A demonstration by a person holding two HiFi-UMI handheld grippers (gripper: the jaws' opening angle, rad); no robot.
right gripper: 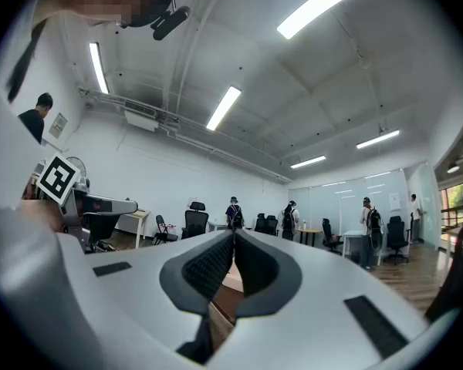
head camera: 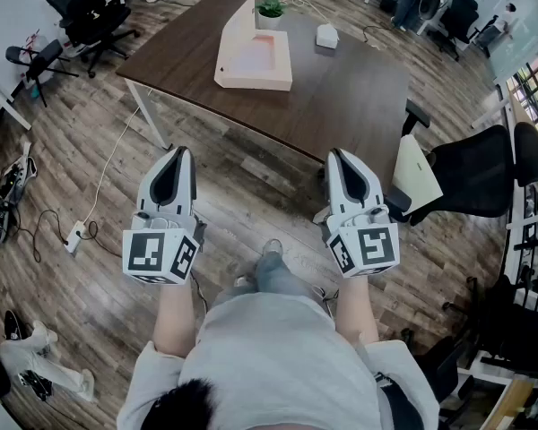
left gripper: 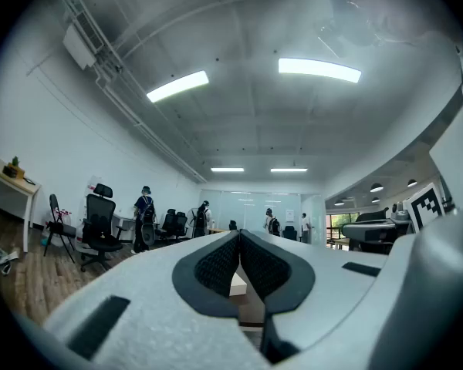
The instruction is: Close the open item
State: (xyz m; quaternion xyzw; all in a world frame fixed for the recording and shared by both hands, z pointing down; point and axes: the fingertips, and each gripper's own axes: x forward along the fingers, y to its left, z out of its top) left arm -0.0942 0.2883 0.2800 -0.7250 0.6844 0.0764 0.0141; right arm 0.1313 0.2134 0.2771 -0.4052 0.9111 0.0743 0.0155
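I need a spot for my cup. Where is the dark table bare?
Bare: the near right part of the dark brown wooden table, between the open cream box, the small white block and the edges. Crowded: the far end, round the box and the green potted plant.

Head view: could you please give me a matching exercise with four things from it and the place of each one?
Things: 1 open box; 2 potted plant; 3 power strip; 4 black chair.
Places: A on the floor, left; B beside the table's right end; C table's far edge; D on the table, lid raised.
Pairs: 1-D, 2-C, 3-A, 4-B.
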